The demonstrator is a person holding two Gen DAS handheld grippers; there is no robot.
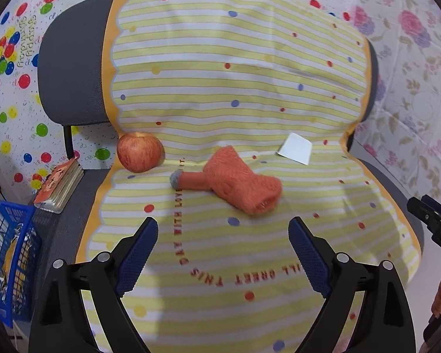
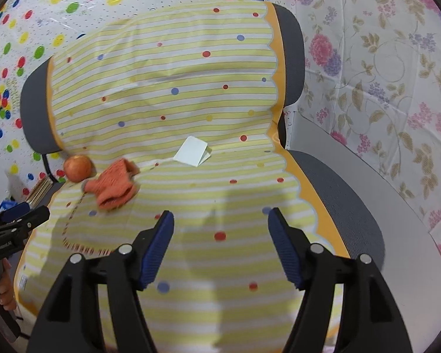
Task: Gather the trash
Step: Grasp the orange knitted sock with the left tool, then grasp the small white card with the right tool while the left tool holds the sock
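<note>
Left gripper (image 1: 223, 253), blue-padded black jaws, low centre of left wrist view: spread wide, nothing btwn pads, only striped cloth beneath. Right gripper (image 2: 220, 244), low centre of right wrist view: also apart, empty, no contact w/ anything.

Small white folded paper card (image 1: 295, 148), the likely trash, right of centre in left view; centre in right view (image 2: 192, 154), lying on yellow-and-white striped dotted cloth (image 1: 220, 82) draped over grey padded chair (image 1: 70, 67). Well apart from both sets of pads.

Fuzzy orange knitted glove w/ grey fingertip (image 1: 235, 181) in mid-frame, just ahead of left pads, btwn them and card's side. Red apple (image 1: 139, 151) left of glove, at cloth's edge. Small orange-covered booklet (image 1: 58, 186) on chair seat at left. Blue plastic mesh basket (image 1: 10, 253) at lower left edge, crumpled bits inside, contents unclear.

Balloon-print sheet (image 1: 17, 67) behind at upper left, floral sheet (image 2: 376, 73) at right.
</note>
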